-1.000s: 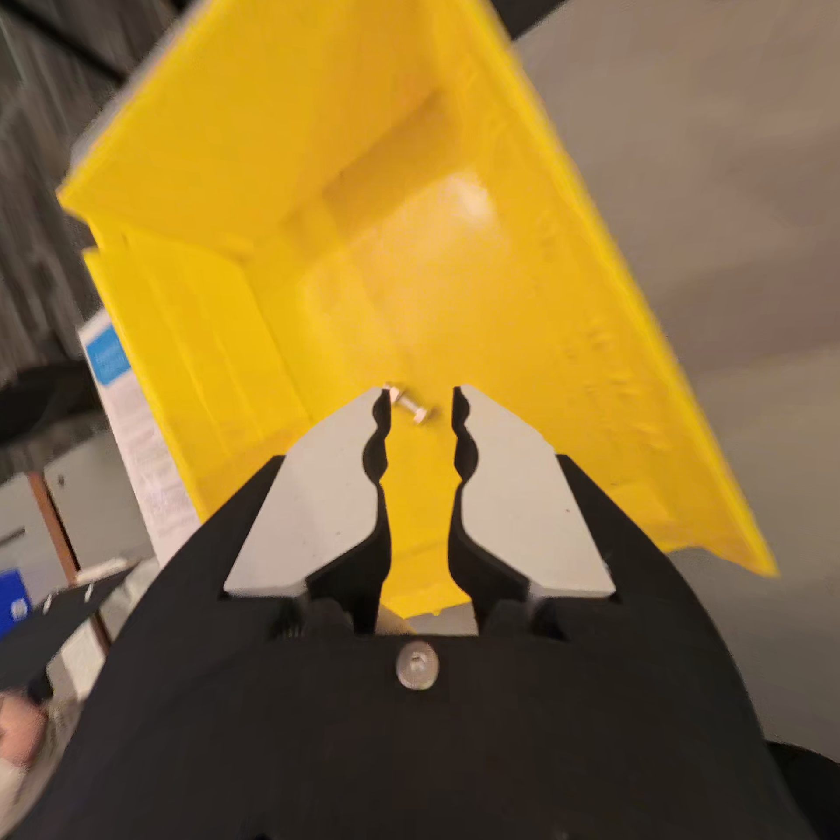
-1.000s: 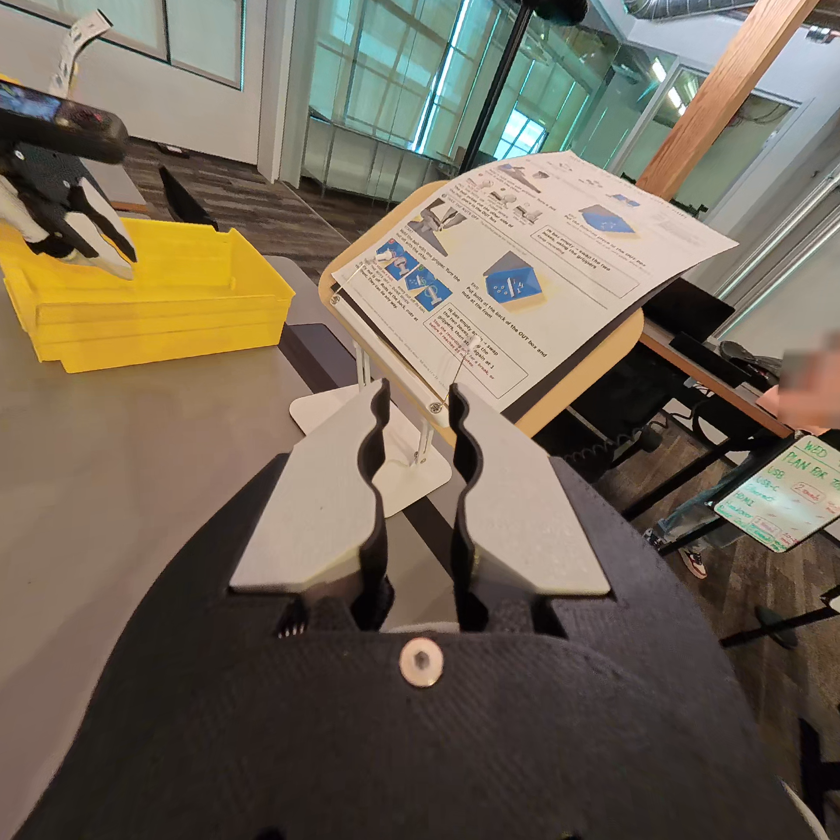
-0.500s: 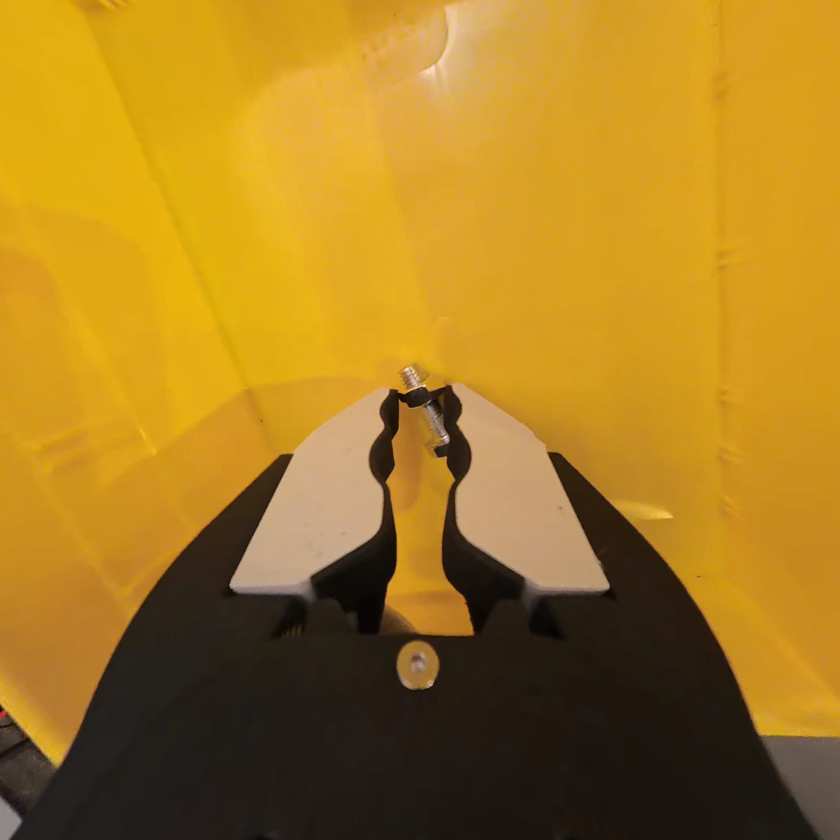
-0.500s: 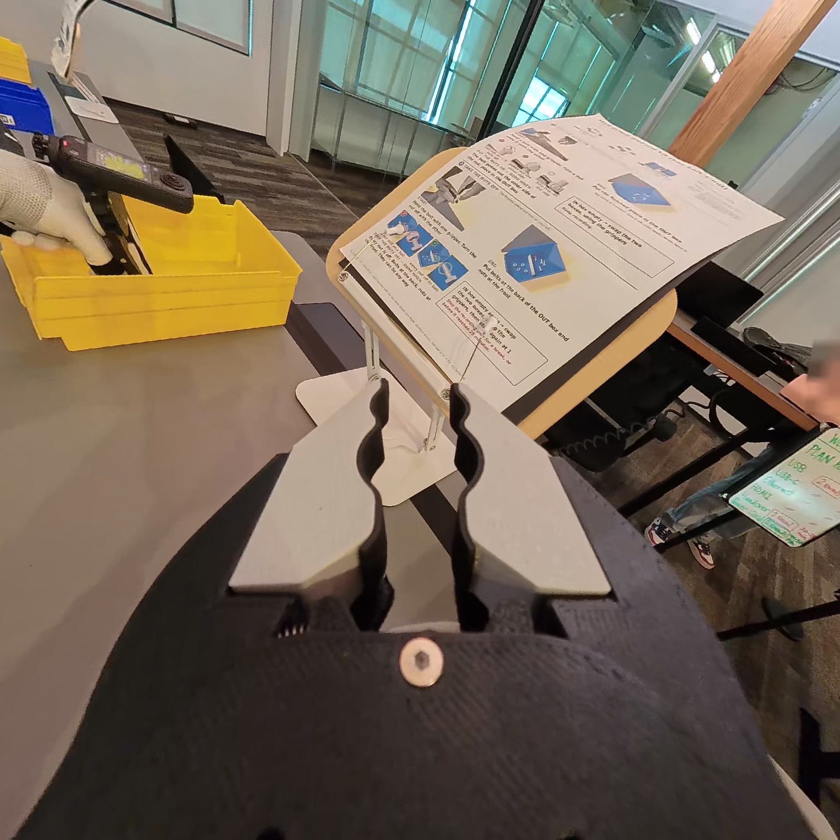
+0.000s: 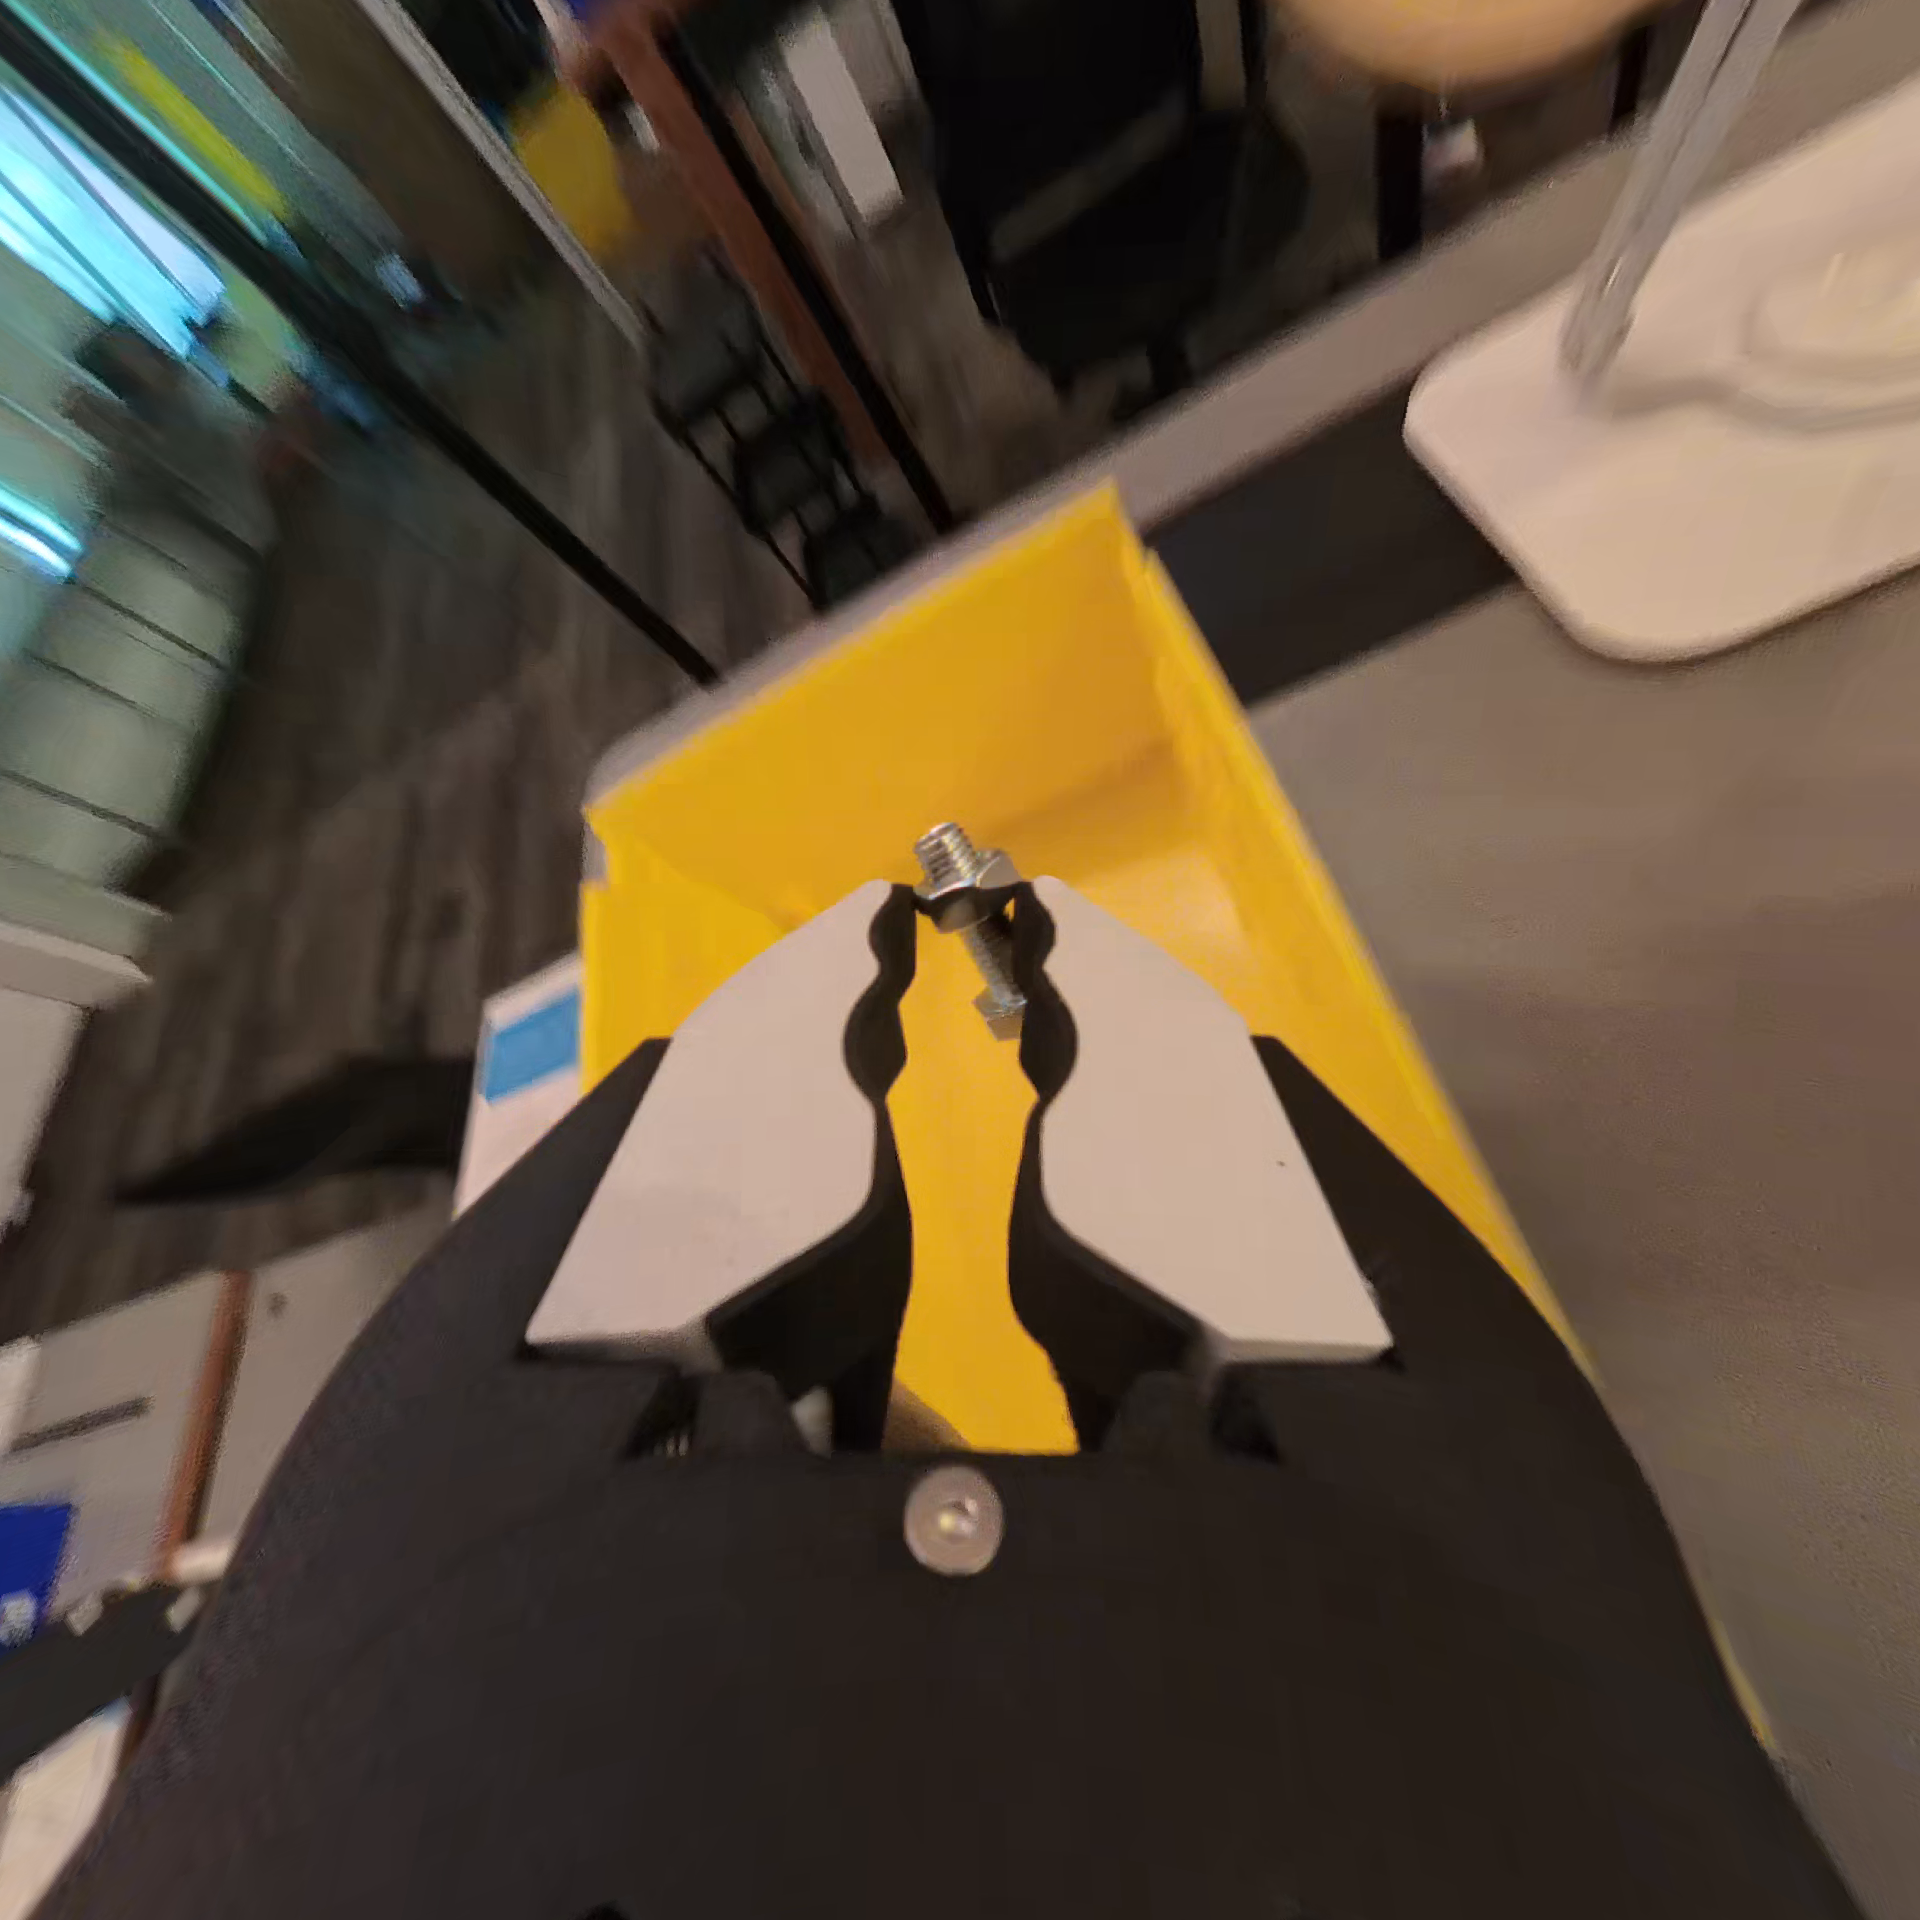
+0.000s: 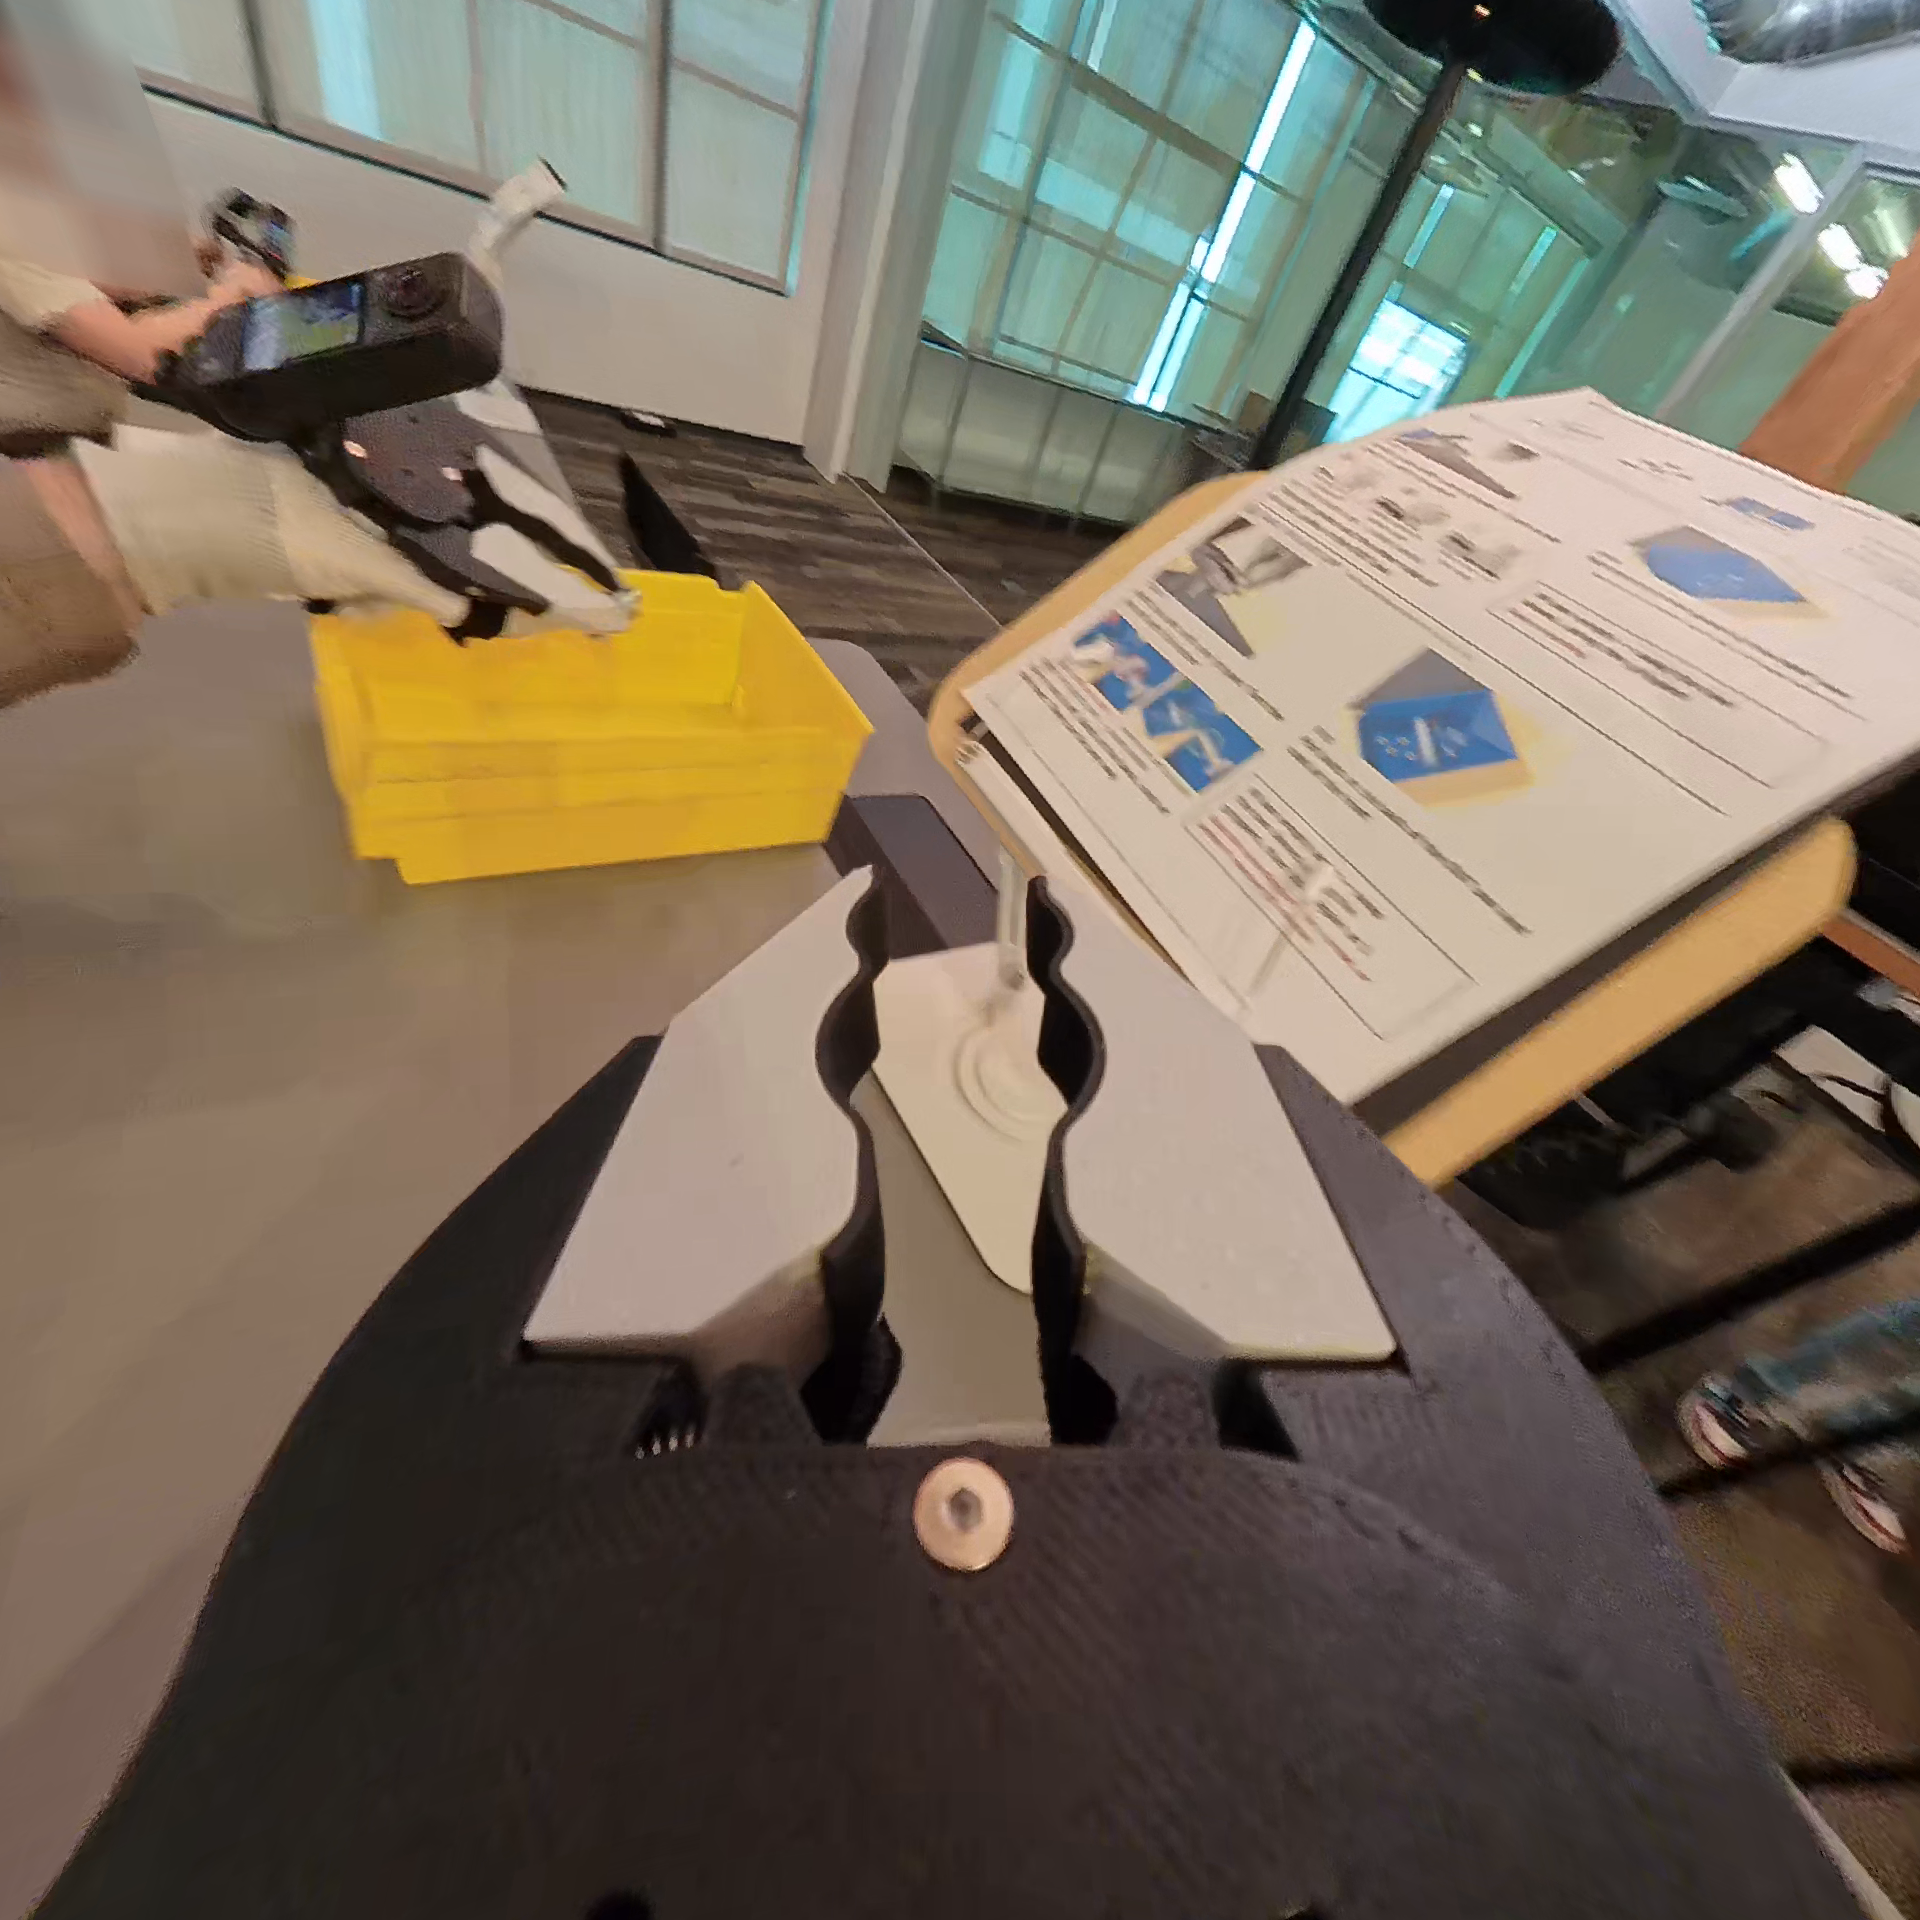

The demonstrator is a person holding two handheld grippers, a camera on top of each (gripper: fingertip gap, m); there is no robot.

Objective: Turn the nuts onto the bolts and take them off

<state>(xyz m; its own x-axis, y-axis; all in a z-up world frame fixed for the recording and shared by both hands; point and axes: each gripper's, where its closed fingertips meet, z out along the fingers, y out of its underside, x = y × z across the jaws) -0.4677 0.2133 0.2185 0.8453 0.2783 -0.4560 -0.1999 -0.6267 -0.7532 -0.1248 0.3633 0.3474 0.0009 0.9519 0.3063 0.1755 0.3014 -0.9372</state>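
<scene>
My left gripper (image 5: 966,899) is shut on a silver nut (image 5: 961,894) threaded on a small silver bolt (image 5: 992,971). The bolt runs back between the jaws, head toward the camera. It is held above the yellow bin (image 5: 1049,727). In the right wrist view the left gripper (image 6: 613,608) hovers over the yellow bin (image 6: 582,758), held by a gloved hand (image 6: 239,530). My right gripper (image 6: 951,904) is open and empty above the grey table (image 6: 260,1039).
A white stand base (image 6: 966,1049) sits on the table just ahead of my right gripper and carries a tilted board with an instruction sheet (image 6: 1455,675). The base also shows in the left wrist view (image 5: 1714,436). Beyond the table are dark floor and windows. The grippers' ends are close to 40 centimetres from one another.
My left gripper closed on the nut and bolt inside the bin and lifted them above it. My right gripper turned left toward the bin and opened a little wider.
</scene>
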